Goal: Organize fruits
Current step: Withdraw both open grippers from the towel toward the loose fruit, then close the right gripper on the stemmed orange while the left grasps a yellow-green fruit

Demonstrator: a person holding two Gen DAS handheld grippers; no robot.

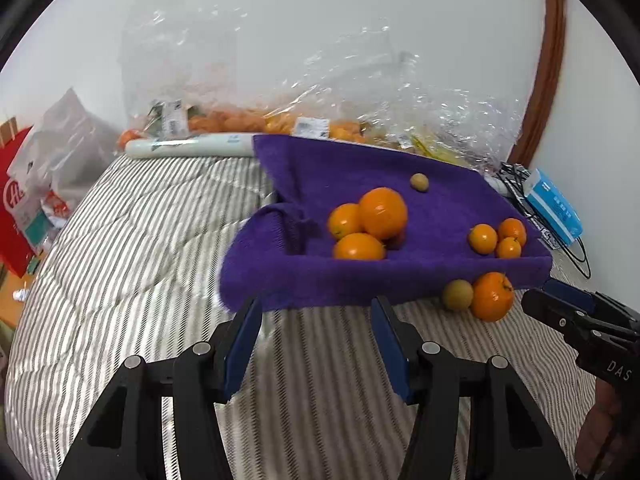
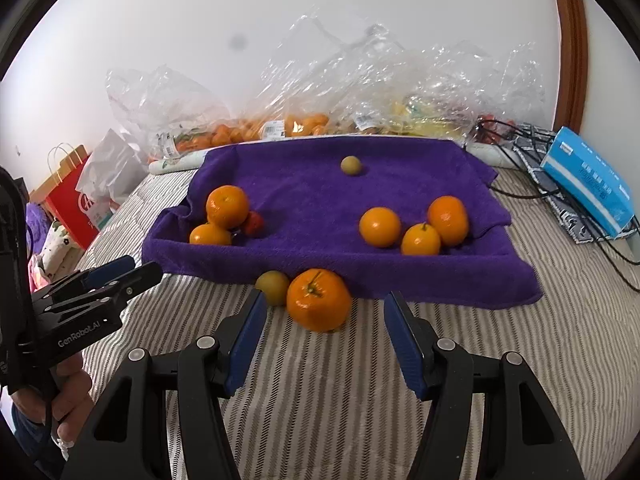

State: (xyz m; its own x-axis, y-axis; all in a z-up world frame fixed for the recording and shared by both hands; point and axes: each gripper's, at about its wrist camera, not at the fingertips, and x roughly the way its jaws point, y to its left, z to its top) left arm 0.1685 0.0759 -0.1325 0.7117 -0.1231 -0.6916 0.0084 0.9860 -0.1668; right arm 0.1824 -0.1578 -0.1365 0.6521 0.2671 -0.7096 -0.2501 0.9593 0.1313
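With nothing between the spread jaws of either the right gripper [image 2: 324, 328] or the left gripper [image 1: 316, 332], the orange [image 2: 319, 300] just off the purple towel's [image 2: 400, 280] near edge, touching a small green fruit [image 2: 273, 287], might roll away if nudged.

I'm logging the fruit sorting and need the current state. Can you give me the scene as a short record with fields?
surface: striped bedding
towel: purple towel spread on the bedding, near edge raised
fruit on towel: cluster of three oranges at right, oranges with a small red fruit at left, one small greenish fruit at the back
fruit off towel: large orange touching a greenish fruit, on the bedding
left gripper: open, empty
right gripper: open, facing the large orange
background: clear plastic bags holding more fruit
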